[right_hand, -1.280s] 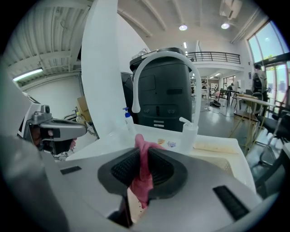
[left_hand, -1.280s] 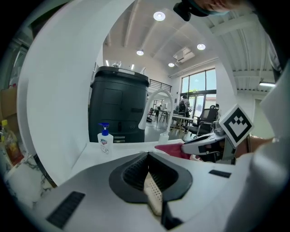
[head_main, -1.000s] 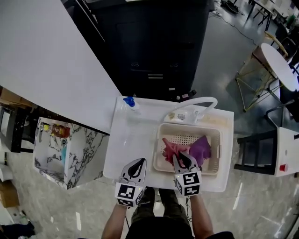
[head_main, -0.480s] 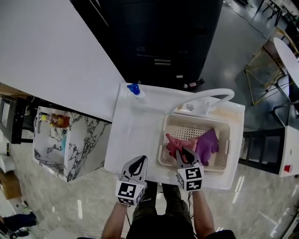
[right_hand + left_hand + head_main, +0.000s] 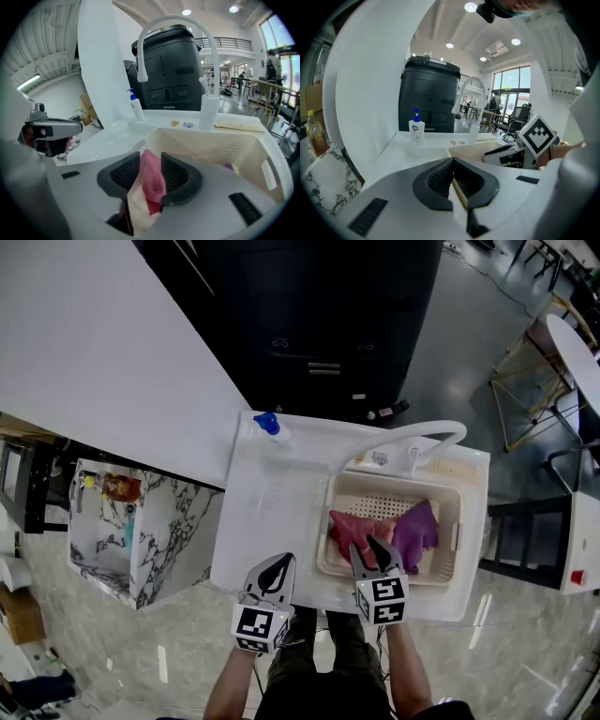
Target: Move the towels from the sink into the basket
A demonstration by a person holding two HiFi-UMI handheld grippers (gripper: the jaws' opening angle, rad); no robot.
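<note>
A cream perforated basket (image 5: 389, 483) sits in the white sink unit (image 5: 272, 512). Inside it lie a pink towel (image 5: 349, 531) and a purple towel (image 5: 417, 531) side by side. My right gripper (image 5: 375, 549) hovers over the basket's near edge. Its jaws have just been opening, and a fold of the pink towel (image 5: 152, 180) still stands between the pads, which no longer press on it. The purple towel (image 5: 228, 166) peeks out behind the right jaw. My left gripper (image 5: 278, 563) is shut and empty over the counter's front edge, left of the basket (image 5: 473, 151).
A white faucet (image 5: 412, 439) arches over the basket's far side. A soap bottle with a blue pump (image 5: 269, 425) stands at the counter's back left. A black bin stands behind the sink, a white wall slab to the left.
The right gripper's jaws have parted, and the pink towel has sunk and spread in the basket. The left gripper has stayed beside the basket.
</note>
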